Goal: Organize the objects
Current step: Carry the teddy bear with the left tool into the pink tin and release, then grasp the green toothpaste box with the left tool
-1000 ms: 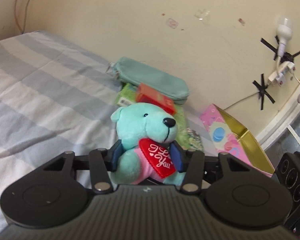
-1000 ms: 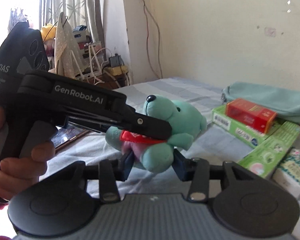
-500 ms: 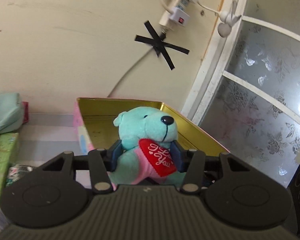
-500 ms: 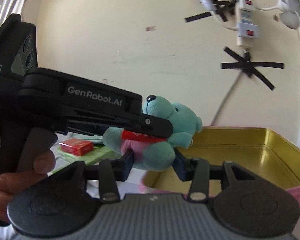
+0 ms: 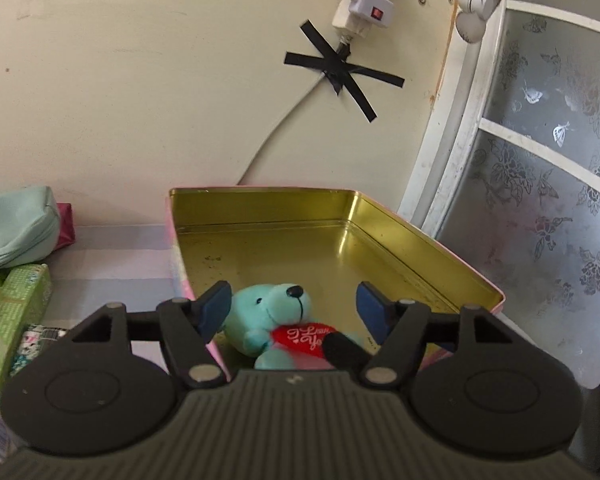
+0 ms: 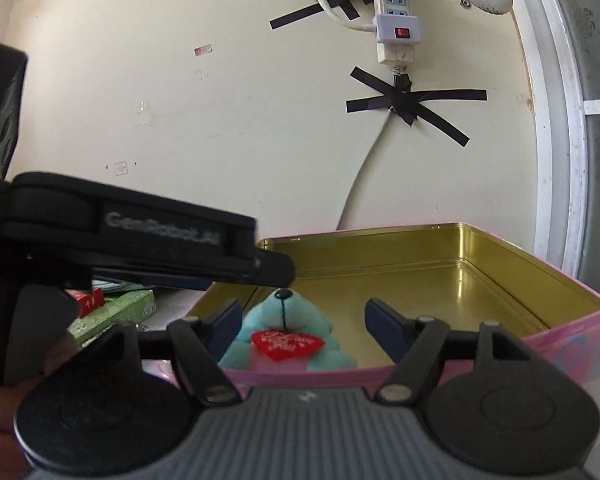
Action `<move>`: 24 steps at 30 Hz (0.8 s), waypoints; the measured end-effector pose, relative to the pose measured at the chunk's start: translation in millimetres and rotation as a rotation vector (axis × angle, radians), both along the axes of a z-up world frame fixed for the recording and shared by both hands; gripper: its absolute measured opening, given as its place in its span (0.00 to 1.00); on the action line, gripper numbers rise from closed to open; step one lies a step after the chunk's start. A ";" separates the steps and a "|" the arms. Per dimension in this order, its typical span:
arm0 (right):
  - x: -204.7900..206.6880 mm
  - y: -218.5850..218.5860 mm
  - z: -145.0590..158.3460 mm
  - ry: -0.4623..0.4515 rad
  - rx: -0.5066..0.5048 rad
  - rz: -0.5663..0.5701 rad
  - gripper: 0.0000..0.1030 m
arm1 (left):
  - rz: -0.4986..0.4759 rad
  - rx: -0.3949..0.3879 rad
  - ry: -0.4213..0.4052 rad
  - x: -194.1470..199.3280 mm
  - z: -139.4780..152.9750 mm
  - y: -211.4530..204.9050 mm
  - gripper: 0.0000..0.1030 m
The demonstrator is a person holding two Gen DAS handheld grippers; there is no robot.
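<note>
Left gripper (image 5: pixel 294 304): fingers just opened wide, holding nothing.
Right gripper (image 6: pixel 302 320): also just opened, empty.
Teddy bear (image 5: pixel 274 316): released, at the near corner of the tin box (image 5: pixel 384 216).
Left: green boxes (image 5: pixel 14 312) and pouch (image 5: pixel 14 228) on the bed, outside the tin.

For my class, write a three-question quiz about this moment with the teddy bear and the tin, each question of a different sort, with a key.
1. True or false: the left gripper is clamped on the teal teddy bear.
2. Where does the bear lie? A) on the green boxes B) inside the gold-lined tin C) on the mint pouch
3. What is printed on the bear's red heart?

Key: 1. False; both the left gripper and the right gripper have just been opening, pads clear of the bear. 2. B. 3. "I Love You".
</note>
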State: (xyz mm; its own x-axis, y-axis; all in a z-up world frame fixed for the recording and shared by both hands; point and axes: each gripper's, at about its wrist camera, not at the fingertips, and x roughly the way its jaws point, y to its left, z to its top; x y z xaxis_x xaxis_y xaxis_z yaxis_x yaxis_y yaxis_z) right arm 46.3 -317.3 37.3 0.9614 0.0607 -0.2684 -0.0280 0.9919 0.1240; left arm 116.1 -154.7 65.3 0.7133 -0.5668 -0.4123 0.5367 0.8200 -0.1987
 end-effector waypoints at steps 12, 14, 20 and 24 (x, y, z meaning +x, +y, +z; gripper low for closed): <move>-30.0 20.1 5.8 -0.146 0.085 0.064 0.68 | 0.484 0.048 0.010 -47.5 -20.3 165.9 0.72; -35.8 31.7 6.0 -0.165 0.056 0.086 0.68 | 0.519 0.070 0.030 -48.6 -27.4 174.4 0.77; -46.6 53.2 3.4 -0.232 -0.079 0.119 0.70 | 0.516 0.163 0.031 -35.2 -43.8 159.5 0.86; -42.7 52.4 1.0 -0.224 -0.101 0.111 0.70 | 0.488 0.249 0.077 -16.9 -60.6 142.9 0.49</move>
